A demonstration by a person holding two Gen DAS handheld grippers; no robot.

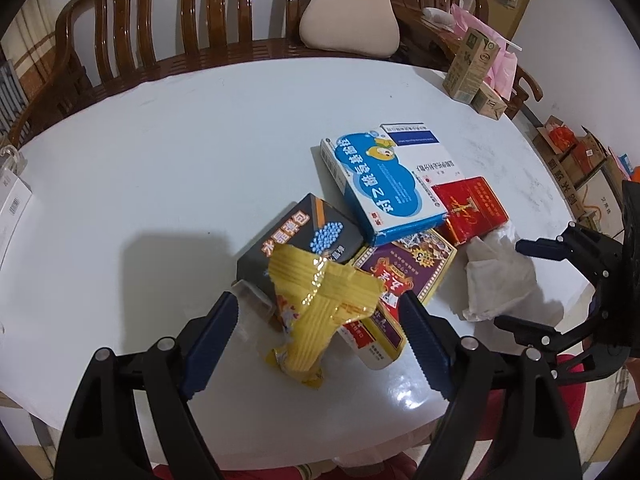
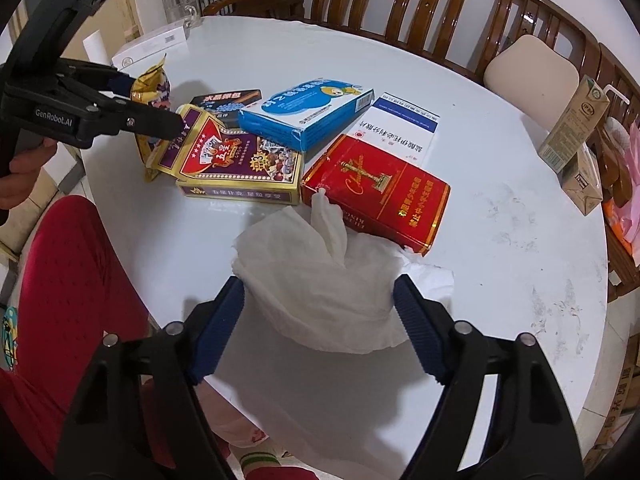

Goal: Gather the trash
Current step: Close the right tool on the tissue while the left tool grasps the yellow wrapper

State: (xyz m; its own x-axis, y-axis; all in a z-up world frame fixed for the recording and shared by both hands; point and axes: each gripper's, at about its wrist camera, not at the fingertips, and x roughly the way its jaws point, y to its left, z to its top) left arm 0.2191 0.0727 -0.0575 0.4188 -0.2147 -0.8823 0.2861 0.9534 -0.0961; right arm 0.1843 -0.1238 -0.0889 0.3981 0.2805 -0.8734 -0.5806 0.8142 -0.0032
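With jaws apart, the left gripper (image 1: pixel 320 320) straddles the crinkled yellow foil wrapper (image 1: pixel 316 312) and the right gripper (image 2: pixel 320 308) the crumpled white tissue (image 2: pixel 320 280); closing seems next.

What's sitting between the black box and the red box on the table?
In the left wrist view, the purple card box lies between the black box and the red box, with the blue medicine box just behind it.

White table (image 2: pixel 480 160); yellow ribbed wrapper (image 1: pixel 320 304); white tissue (image 2: pixel 320 280); red pack (image 2: pixel 380 196) with gold lettering; blue-and-white box (image 2: pixel 304 116); purple-and-gold box (image 2: pixel 236 164); black box (image 1: pixel 296 240).
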